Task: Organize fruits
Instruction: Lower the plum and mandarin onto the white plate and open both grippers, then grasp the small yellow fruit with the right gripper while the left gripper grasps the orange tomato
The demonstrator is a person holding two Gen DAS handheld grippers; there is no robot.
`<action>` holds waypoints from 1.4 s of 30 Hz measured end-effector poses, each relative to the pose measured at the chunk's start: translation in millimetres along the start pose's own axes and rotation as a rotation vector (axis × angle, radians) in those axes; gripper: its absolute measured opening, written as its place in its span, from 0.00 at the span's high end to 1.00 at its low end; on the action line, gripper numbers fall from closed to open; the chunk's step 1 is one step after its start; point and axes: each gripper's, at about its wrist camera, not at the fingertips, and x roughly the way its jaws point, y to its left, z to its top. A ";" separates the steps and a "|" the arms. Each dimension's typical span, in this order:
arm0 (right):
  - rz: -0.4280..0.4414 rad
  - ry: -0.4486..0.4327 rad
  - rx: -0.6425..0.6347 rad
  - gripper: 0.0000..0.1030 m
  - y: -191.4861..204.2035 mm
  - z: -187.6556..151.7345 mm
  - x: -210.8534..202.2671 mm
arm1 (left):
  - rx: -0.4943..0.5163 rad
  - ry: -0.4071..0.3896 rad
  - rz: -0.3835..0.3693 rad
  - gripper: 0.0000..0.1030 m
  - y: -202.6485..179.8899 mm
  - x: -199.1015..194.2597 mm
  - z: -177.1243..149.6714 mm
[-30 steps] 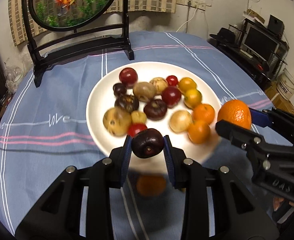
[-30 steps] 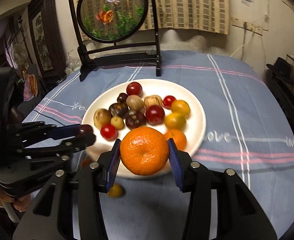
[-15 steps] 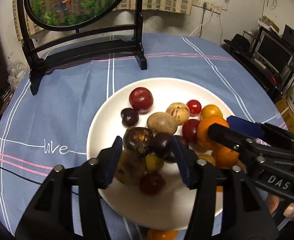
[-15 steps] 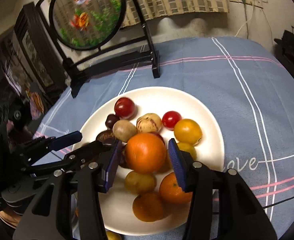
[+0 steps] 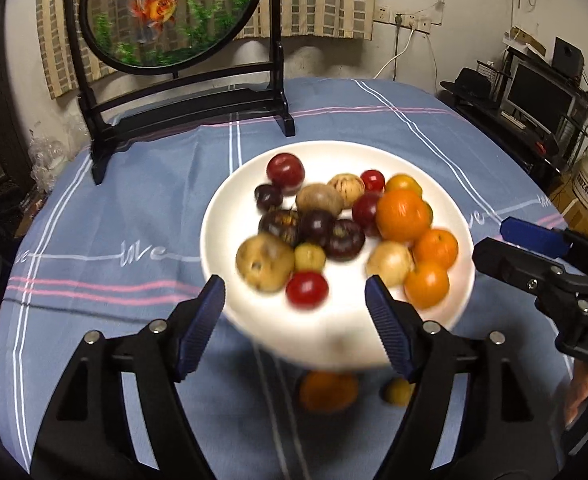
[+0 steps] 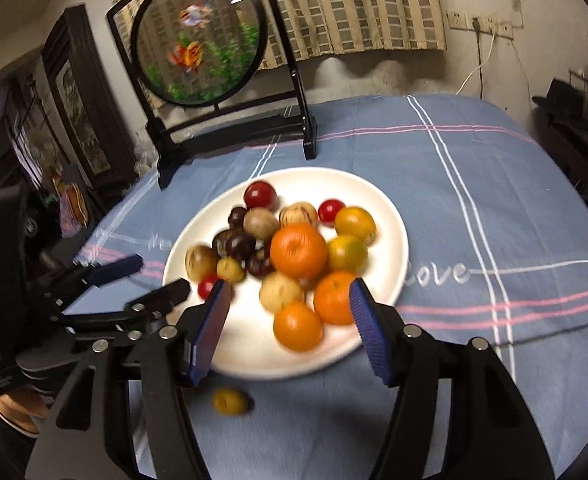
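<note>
1. Hovering over the near rim of the white plate (image 5: 230, 200), the left tool (image 5: 295, 306) has its jaws opening and nothing between the blue pads (image 5: 198, 328).
2. Right tool (image 6: 288, 312), same story: jaws opening, empty, poised over the plate's near side; the fruit seen between its pads lies on the plate below, not gripped.
3. Fruits sit heaped on the plate in the middle of the table (image 5: 134, 184), which is covered in a blue cloth: big orange (image 5: 402, 214) on top of the pile, small oranges (image 5: 433, 248) toward the right rim, dark purple fruit (image 5: 343, 239) in the centre, red ones (image 5: 286, 168) at the far side, brown spotted fruit (image 5: 265, 262) on the left.
4. Two strays are off the plate, on the cloth near its front edge: an orange (image 5: 327, 390) and a small yellow-green fruit (image 6: 230, 401). Probably next to collect.
5. Handling guess: all round, smooth, light, prone to rolling. The oranges look firm with grippy peel; the small red and dark ones look thinner-skinned, so easy to bruise.
6. Take each across its widest middle, pads on opposite sides, gentle squeeze only.
7. Risk: dropping onto the pile could nudge neighbours over the shallow rim.
8. Fish-picture stand (image 5: 182, 100) at the far side of the table, well apart from the plate.
</note>
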 end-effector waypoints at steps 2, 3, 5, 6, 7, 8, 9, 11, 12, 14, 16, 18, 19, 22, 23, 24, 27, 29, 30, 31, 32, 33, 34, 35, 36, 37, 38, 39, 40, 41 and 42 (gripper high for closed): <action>-0.010 0.012 -0.020 0.39 4.9 -12.2 -6.2 | 0.003 -0.004 0.010 0.20 0.8 -8.9 -12.6; -0.010 0.019 -0.027 0.39 6.9 -17.4 -7.7 | 0.000 -0.006 0.015 0.17 1.4 -12.3 -18.5; -0.019 0.039 -0.044 0.39 11.5 -30.4 -10.8 | 0.000 -0.004 0.025 0.16 2.7 -17.9 -31.1; -0.022 0.044 -0.046 0.39 13.1 -33.8 -11.3 | 0.006 0.002 0.029 0.16 3.7 -20.5 -39.1; -0.021 0.054 -0.045 0.39 14.6 -40.0 -12.2 | 0.005 0.005 0.031 0.16 4.8 -22.7 -45.1; -0.016 0.064 -0.042 0.39 15.7 -45.2 -12.5 | -0.002 0.006 0.032 0.16 6.7 -24.8 -50.7; -0.013 0.075 -0.043 0.39 17.3 -49.8 -12.3 | -0.013 0.008 0.030 0.16 9.9 -27.3 -57.2; -0.021 0.101 -0.059 0.39 22.9 -58.6 -8.3 | -0.041 0.015 0.021 0.15 16.1 -29.5 -66.2; -0.031 0.111 -0.071 0.39 25.8 -61.9 -7.0 | -0.056 0.018 0.021 0.15 19.8 -30.7 -71.2; -0.050 0.135 -0.108 0.39 34.9 -69.0 -1.8 | -0.071 0.018 0.032 0.15 25.3 -33.8 -80.3; -0.060 0.161 -0.139 0.39 43.2 -74.5 4.7 | -0.086 0.017 0.038 0.15 29.7 -35.5 -85.5; -0.065 0.185 -0.165 0.39 50.7 -78.0 12.5 | -0.109 0.015 0.034 0.14 36.4 -39.2 -91.3; -0.069 0.195 -0.179 0.39 54.8 -79.4 17.5 | -0.115 0.013 0.034 0.13 38.7 -40.9 -93.3; -0.074 0.217 -0.200 0.38 62.8 -81.9 31.1 | -0.126 0.010 0.050 0.10 45.3 -45.1 -98.6; -0.078 0.224 -0.207 0.39 65.1 -81.7 35.5 | -0.130 0.010 0.046 0.10 46.9 -45.4 -99.7; -0.086 0.233 -0.212 0.39 67.7 -80.6 40.1 | -0.136 0.012 0.039 0.10 48.5 -45.6 -101.0; -0.104 0.247 -0.215 0.39 69.9 -77.6 51.3 | -0.146 0.020 0.031 0.10 51.2 -44.1 -102.1; -0.120 0.248 -0.199 0.39 69.0 -73.9 58.2 | -0.148 0.023 0.025 0.10 51.8 -44.3 -102.7; -0.123 0.250 -0.187 0.39 67.5 -72.3 61.2 | -0.148 0.023 0.021 0.10 51.7 -44.0 -102.9; -0.125 0.252 -0.176 0.39 66.1 -71.3 64.7 | -0.148 0.025 0.020 0.10 51.1 -43.2 -102.5; -0.130 0.245 -0.174 0.39 66.1 -70.7 65.3 | -0.147 0.029 0.020 0.10 50.8 -42.5 -102.9; -0.137 0.237 -0.180 0.42 67.0 -70.6 65.5 | -0.146 0.033 0.020 0.10 50.5 -41.7 -103.3; -0.130 0.233 -0.180 0.52 67.2 -70.5 64.7 | -0.145 0.036 0.020 0.10 50.2 -40.9 -103.3; -0.124 0.233 -0.179 0.59 67.1 -70.3 63.9 | -0.144 0.039 0.020 0.10 49.7 -40.1 -103.5; -0.118 0.234 -0.177 0.64 66.7 -69.7 63.6 | -0.143 0.040 0.020 0.10 49.1 -39.6 -103.6; -0.105 0.236 -0.168 0.71 65.5 -69.1 62.4 | -0.141 0.042 0.021 0.10 48.2 -39.1 -103.6; -0.099 0.235 -0.159 0.72 64.2 -68.8 60.8 | -0.139 0.044 0.022 0.10 47.7 -38.9 -103.7; -0.095 0.233 -0.154 0.72 63.2 -68.9 58.7 | -0.136 0.046 0.021 0.10 46.3 -38.6 -103.2; -0.093 0.221 -0.151 0.72 61.7 -69.2 54.8 | -0.133 0.046 0.021 0.10 44.9 -38.8 -102.5; -0.093 0.209 -0.144 0.72 59.1 -69.6 50.4 | -0.128 0.045 0.021 0.10 43.3 -39.0 -101.8; -0.091 0.204 -0.140 0.72 57.5 -70.0 47.6 | -0.118 0.044 0.024 0.10 40.9 -39.0 -100.5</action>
